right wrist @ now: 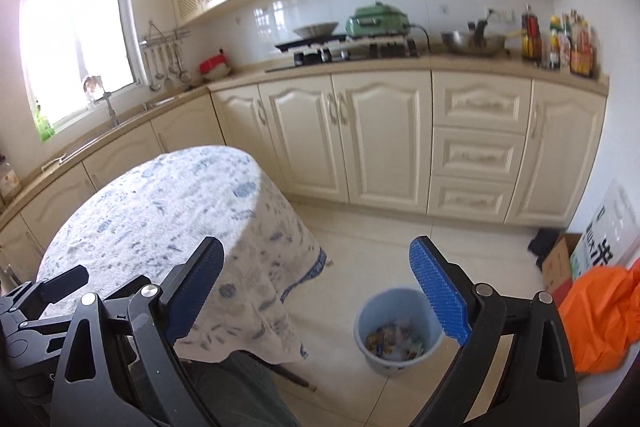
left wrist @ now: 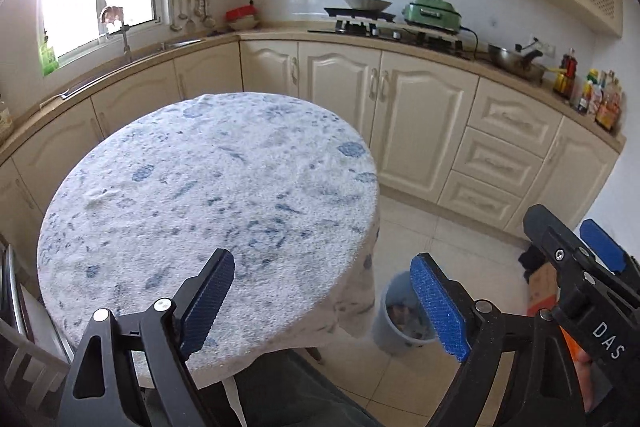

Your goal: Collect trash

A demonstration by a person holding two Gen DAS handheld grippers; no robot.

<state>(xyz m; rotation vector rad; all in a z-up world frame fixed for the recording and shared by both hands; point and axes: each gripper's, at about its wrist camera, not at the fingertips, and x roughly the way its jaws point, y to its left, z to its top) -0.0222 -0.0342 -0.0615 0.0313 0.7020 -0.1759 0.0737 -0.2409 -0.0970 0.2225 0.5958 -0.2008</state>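
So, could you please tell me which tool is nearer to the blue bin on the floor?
Right. The right tool hangs open above the blue bin, which sits just ahead, between its fingers. The left tool is open over the table's edge, the bin off to its right.

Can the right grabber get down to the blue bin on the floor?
Probably yes. The right gripper is open and empty, the blue bin stands on bare floor beside the table, and nothing lies between them.
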